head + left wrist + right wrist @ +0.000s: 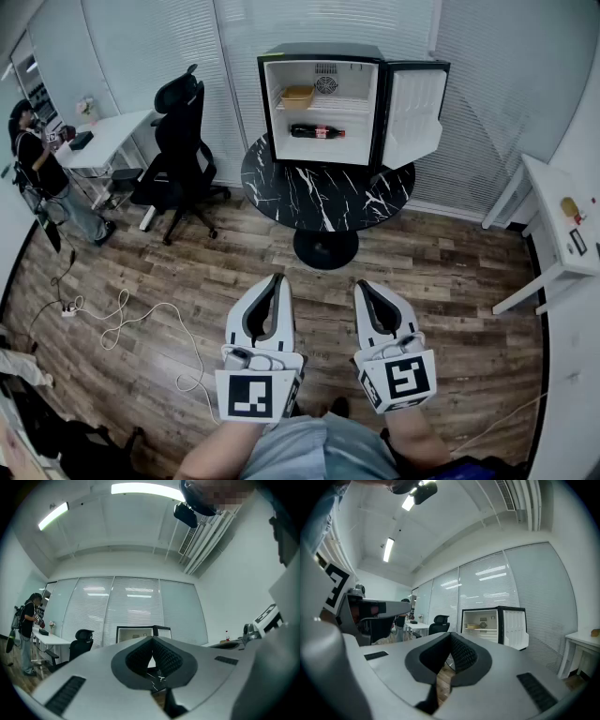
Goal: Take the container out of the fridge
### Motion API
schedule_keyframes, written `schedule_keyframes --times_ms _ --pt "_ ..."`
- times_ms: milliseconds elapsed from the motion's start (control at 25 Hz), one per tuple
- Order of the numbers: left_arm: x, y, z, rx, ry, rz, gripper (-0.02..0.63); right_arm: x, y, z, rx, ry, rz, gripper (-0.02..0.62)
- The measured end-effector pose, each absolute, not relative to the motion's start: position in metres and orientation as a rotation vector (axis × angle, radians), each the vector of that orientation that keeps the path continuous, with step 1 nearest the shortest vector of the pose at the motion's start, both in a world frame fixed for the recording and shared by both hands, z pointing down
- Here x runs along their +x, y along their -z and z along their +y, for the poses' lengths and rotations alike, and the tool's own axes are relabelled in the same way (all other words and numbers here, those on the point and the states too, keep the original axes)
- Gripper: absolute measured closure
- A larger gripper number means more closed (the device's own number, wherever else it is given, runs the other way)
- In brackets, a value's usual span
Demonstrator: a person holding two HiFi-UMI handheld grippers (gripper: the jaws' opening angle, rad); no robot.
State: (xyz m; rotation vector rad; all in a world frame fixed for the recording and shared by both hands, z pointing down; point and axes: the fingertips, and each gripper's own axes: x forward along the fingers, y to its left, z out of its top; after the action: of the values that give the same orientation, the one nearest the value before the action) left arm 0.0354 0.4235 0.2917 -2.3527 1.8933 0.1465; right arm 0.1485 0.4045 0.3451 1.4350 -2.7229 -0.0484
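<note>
A small black fridge [323, 103] stands on a round black marble table [323, 197] with its door [412, 112] swung open to the right. On its upper shelf sits a tan container [298, 96]; a cola bottle [317, 131] lies on the shelf below. Both grippers hang low near my body, well short of the table. The left gripper [275, 278] and the right gripper [362, 285] are shut and hold nothing. The right gripper view shows the fridge [487, 620] far off with the container [472, 626] inside. In the left gripper view, the fridge [136, 633] peeks over the jaws.
A black office chair [178, 141] stands left of the table, beside a white desk [108, 136] where a person [37, 164] stands. A white cable [122, 319] trails over the wood floor. Another white table [562, 234] lines the right wall.
</note>
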Motion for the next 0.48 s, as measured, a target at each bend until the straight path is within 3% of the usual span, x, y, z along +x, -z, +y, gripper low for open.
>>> schedule_keyframes --times_ms 480 --pt "0.055 -0.295 0.424 -2.33 -0.136 1.923 0.592 0.168 -0.347 0.401 1.424 0.061 -2.739 0.58"
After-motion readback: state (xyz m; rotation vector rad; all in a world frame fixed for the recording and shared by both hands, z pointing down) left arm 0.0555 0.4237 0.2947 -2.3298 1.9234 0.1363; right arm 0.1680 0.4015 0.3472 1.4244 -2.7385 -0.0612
